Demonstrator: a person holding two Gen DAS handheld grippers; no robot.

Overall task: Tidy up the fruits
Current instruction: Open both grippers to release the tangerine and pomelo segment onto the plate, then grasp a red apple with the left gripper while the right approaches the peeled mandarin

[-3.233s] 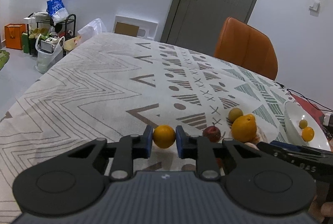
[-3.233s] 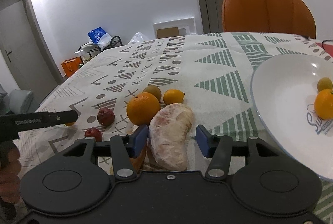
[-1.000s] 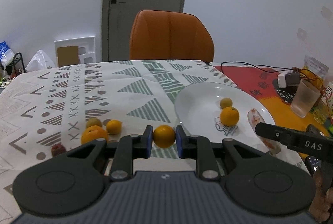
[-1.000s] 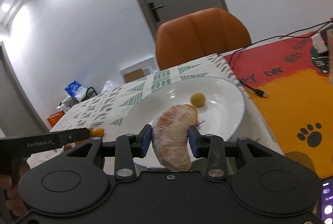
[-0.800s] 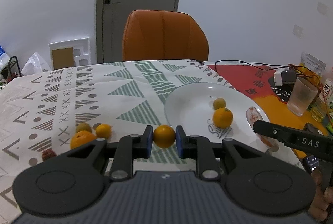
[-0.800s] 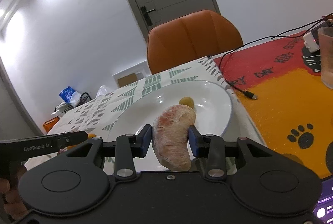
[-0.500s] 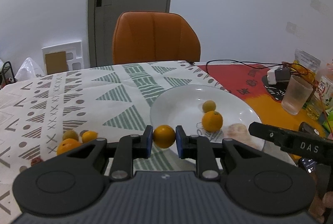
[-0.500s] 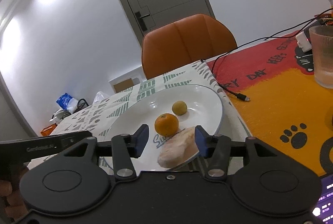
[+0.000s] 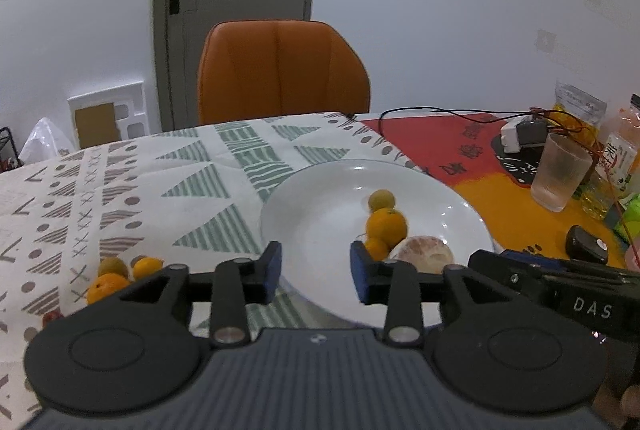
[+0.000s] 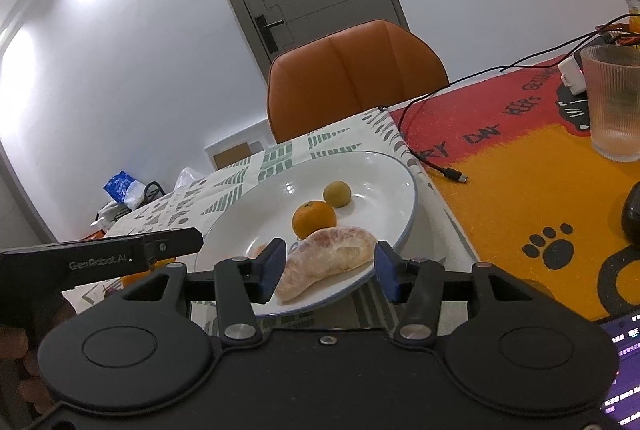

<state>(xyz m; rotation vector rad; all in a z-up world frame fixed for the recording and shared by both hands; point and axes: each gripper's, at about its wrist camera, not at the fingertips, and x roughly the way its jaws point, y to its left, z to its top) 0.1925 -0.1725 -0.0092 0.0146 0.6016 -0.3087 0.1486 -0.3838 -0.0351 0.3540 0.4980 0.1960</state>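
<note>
- The peeled pomelo segment (image 10: 328, 262), pale pink and curved, lies at the near edge of the white plate (image 10: 384, 170).
- Your right gripper (image 10: 327, 272) hovers level there, jaws spread wide and empty either side of the segment.
- Your left gripper (image 9: 316, 272) is open and empty too.
- The plate also holds an orange (image 10: 314, 219), a small yellow-green fruit (image 10: 337, 194) and a small orange (image 9: 376, 247).

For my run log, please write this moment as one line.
left gripper: open, empty | right gripper: open, empty | white plate: holds peeled pomelo segment, oranges | stage: both above plate rim
</note>
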